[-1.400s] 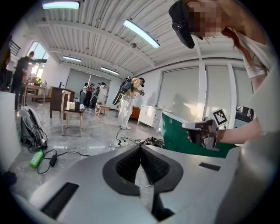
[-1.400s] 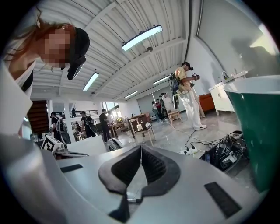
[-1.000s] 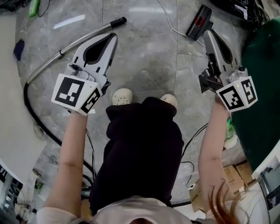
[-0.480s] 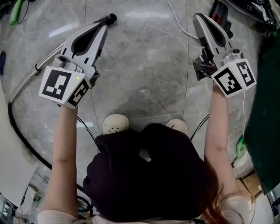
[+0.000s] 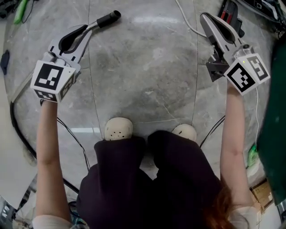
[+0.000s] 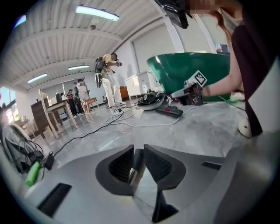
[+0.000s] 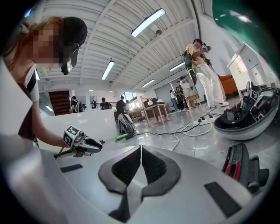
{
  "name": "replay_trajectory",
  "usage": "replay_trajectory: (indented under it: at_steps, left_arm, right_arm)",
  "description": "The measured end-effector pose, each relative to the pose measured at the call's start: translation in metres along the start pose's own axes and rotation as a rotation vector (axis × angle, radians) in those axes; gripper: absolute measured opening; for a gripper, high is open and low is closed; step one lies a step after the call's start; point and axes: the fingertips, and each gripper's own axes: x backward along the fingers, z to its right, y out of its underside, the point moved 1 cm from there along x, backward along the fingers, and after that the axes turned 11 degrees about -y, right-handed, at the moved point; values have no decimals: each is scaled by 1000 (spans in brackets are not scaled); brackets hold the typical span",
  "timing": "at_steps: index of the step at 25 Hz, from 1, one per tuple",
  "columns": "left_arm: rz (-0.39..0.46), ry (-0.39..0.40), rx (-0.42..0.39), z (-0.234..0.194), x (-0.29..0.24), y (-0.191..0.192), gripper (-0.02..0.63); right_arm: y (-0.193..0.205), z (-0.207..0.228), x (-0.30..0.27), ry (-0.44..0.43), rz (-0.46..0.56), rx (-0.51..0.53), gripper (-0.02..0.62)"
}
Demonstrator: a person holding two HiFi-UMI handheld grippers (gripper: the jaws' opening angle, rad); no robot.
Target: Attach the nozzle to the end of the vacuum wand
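The vacuum wand is a metal tube with a black end, lying on the grey floor at the upper left. My left gripper sits low over it, just behind the black end. Its jaws have just been opening and stand a narrow slit apart; the wand shows through that slit, and I cannot tell whether the pads touch it. The black and red nozzle lies on the floor at the upper right. My right gripper hovers beside it, shut and empty. The nozzle lies to its right.
A black hose curves along the left. A white cable crosses the floor at the top. The person's shoes stand mid-floor. A green tub fills the right edge. The vacuum body, tables and people lie farther off.
Both grippers have sunk toward the floor as the person bent forward. The left one rolled and shifted left, settling over the wand behind its black end. The right one came down by the nozzle.
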Motion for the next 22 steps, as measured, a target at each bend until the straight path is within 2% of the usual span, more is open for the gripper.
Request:
replay_trajectory:
  at_steps: [3, 8, 13, 16, 19, 22]
  left_arm:
    - [-59, 8, -135, -9, -1, 15, 169]
    - [-257, 140, -272, -2, -10, 60, 252]
    - [-390, 142, -323, -23, -29, 88, 259]
    - [-452, 139, -381, -27, -44, 106, 258]
    - [-486, 144, -417, -23, -56, 122, 258]
    - [-488, 168, -400, -19, -59, 129, 256]
  right_arm:
    - [-5, 4, 7, 5, 26, -25, 15]
    - [1, 2, 12, -4, 14, -43, 15]
    - [3, 1, 10, -22, 2, -48, 15]
    - [6, -1, 12, -31, -17, -43, 15]
    - [8, -2, 17, -25, -43, -25, 15]
    - [7, 1, 23, -6, -29, -44, 15]
